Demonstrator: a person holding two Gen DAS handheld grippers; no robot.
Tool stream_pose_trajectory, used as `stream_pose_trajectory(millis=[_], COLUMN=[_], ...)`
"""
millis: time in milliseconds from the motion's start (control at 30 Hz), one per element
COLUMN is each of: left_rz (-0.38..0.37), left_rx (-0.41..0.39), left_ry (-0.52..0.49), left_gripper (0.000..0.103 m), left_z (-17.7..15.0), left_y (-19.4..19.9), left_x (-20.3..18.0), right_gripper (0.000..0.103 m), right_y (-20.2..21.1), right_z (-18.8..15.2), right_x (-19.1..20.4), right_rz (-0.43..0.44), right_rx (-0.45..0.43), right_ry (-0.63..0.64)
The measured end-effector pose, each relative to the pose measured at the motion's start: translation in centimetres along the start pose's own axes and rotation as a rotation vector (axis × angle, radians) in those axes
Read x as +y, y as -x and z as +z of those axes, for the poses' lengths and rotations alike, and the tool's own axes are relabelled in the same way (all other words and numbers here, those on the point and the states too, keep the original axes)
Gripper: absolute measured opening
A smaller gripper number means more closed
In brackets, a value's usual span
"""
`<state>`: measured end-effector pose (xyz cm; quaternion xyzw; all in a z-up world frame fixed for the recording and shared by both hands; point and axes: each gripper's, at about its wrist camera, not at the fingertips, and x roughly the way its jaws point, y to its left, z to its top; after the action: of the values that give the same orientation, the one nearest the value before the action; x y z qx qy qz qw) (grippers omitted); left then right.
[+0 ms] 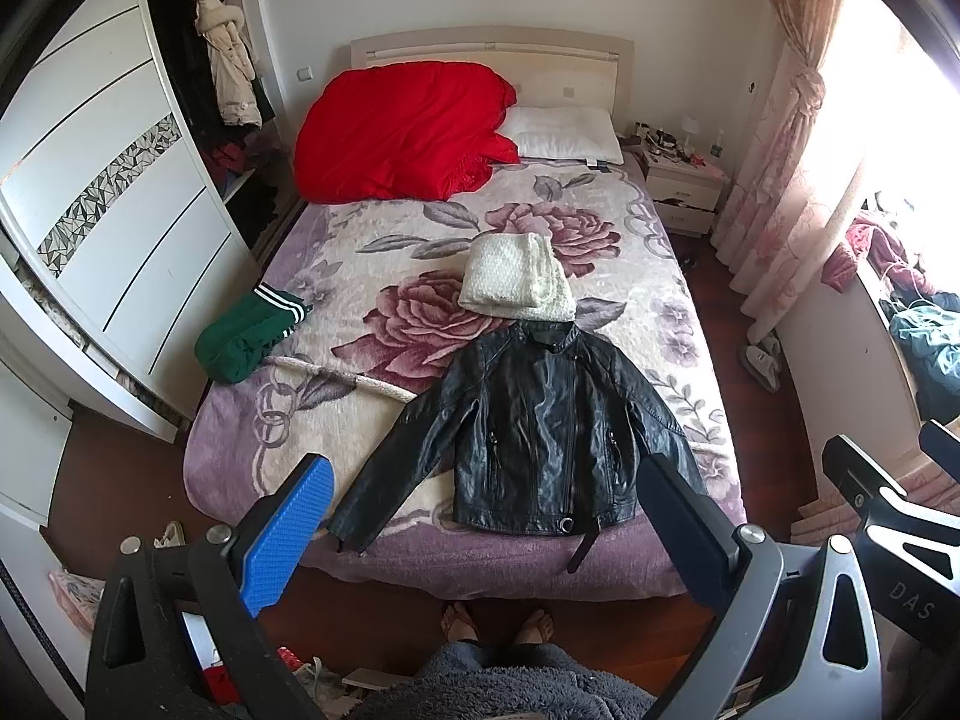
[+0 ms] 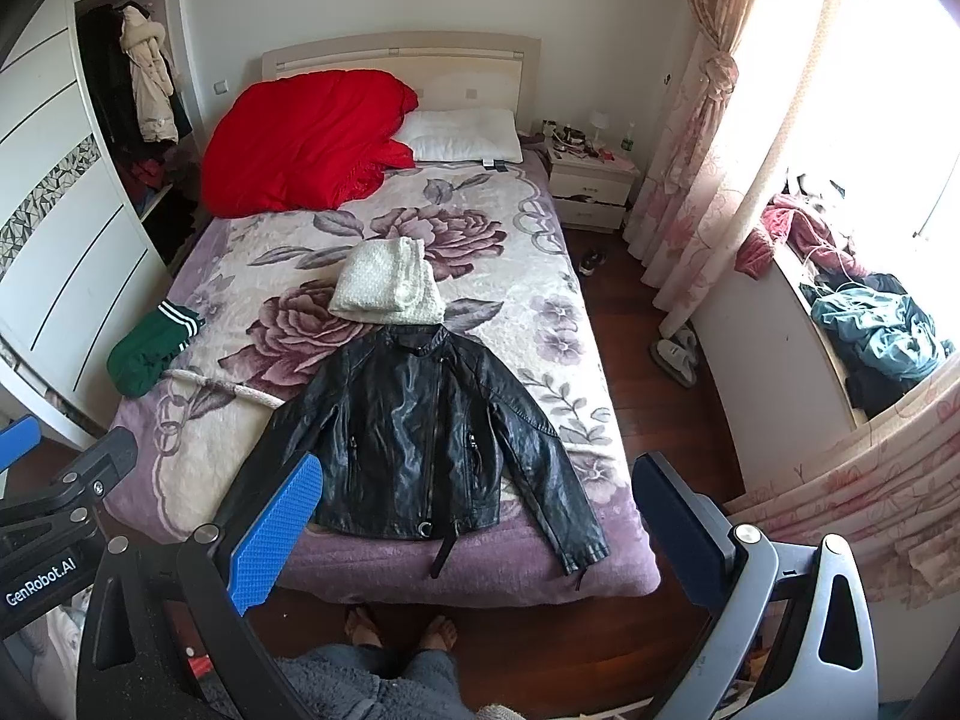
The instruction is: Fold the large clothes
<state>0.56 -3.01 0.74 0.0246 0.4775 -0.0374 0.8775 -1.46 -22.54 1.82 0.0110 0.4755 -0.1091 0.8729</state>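
A black leather jacket point(image 1: 540, 420) lies flat, front up, sleeves spread, near the foot of the bed point(image 1: 240, 438). It also shows in the right wrist view point(image 2: 420, 432). A folded white knit garment point(image 1: 516, 279) lies just beyond its collar, and a bundled green garment with white stripes point(image 1: 246, 336) lies at the bed's left edge. My left gripper point(image 1: 489, 531) is open and empty, held above the foot of the bed in front of the jacket. My right gripper point(image 2: 477, 531) is open and empty at the same height, beside the left one.
A red quilt point(image 1: 402, 132) and a white pillow point(image 1: 564, 132) lie at the headboard. A white wardrobe point(image 1: 102, 180) stands left of the bed, a nightstand point(image 1: 684, 186) and curtains point(image 1: 780, 180) on the right. The person's bare feet point(image 1: 498, 624) stand on the wooden floor at the bed's foot.
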Motion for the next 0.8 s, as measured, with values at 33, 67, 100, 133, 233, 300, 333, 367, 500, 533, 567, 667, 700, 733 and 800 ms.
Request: stream_pose_trajectory(millis=[33, 67, 100, 133, 233, 300, 333, 367, 500, 533, 567, 667, 700, 733, 800], left_rz=[0.000, -0.001, 0.000, -0.001, 0.000, 0.001, 0.001, 0.000, 0.002, 0.002, 0.002, 0.002, 0.001, 0.001, 0.001], left_rx=[-0.001, -0.002, -0.001, -0.002, -0.004, -0.004, -0.006, -0.005, -0.008, -0.009, -0.011, -0.017, -0.018, -0.018, -0.022], left_ry=[0.000, 0.001, 0.001, 0.001, 0.000, 0.002, 0.002, 0.000, 0.004, 0.004, 0.004, 0.009, 0.009, 0.008, 0.008], left_gripper=[0.103, 0.103, 0.103, 0.103, 0.103, 0.103, 0.103, 0.103, 0.103, 0.103, 0.103, 0.103, 0.103, 0.103, 0.103], left_z=[0.1, 0.3, 0.3, 0.3, 0.6, 0.5, 0.7, 0.7, 1.2, 1.0, 1.2, 1.1, 1.0, 1.0, 0.8], left_y=[0.0, 0.0, 0.0, 0.0, 0.2, 0.2, 0.2, 0.2, 0.2, 0.3, 0.2, 0.5, 0.5, 0.5, 0.6], left_x=[0.0, 0.0, 0.1, 0.1, 0.0, 0.0, -0.1, 0.0, 0.0, 0.0, 0.1, 0.1, 0.2, 0.1, 0.2], right_gripper=[0.103, 0.103, 0.103, 0.103, 0.103, 0.103, 0.103, 0.103, 0.103, 0.103, 0.103, 0.103, 0.103, 0.103, 0.103], right_y=[0.0, 0.1, 0.1, 0.1, 0.1, 0.2, 0.2, 0.2, 0.3, 0.4, 0.5, 0.8, 0.9, 1.1, 1.2], right_z=[0.1, 0.2, 0.3, 0.5, 0.6, 0.5, 0.4, 0.4, 0.7, 1.1, 1.3, 1.8, 2.0, 1.8, 2.1], right_x=[-0.1, -0.1, -0.2, -0.1, -0.2, -0.2, -0.1, -0.1, -0.2, -0.1, -0.1, -0.1, 0.0, 0.0, 0.0], right_rz=[0.000, -0.001, -0.001, -0.001, -0.001, -0.001, -0.002, -0.002, -0.001, -0.001, 0.000, 0.001, 0.002, 0.002, 0.003], right_rx=[-0.001, -0.001, -0.002, -0.002, -0.003, -0.003, -0.004, -0.004, -0.009, -0.010, -0.011, -0.015, -0.017, -0.020, -0.024], right_ry=[0.000, 0.000, 0.000, 0.001, 0.000, 0.001, 0.001, 0.002, 0.002, 0.002, 0.004, 0.006, 0.008, 0.009, 0.010])
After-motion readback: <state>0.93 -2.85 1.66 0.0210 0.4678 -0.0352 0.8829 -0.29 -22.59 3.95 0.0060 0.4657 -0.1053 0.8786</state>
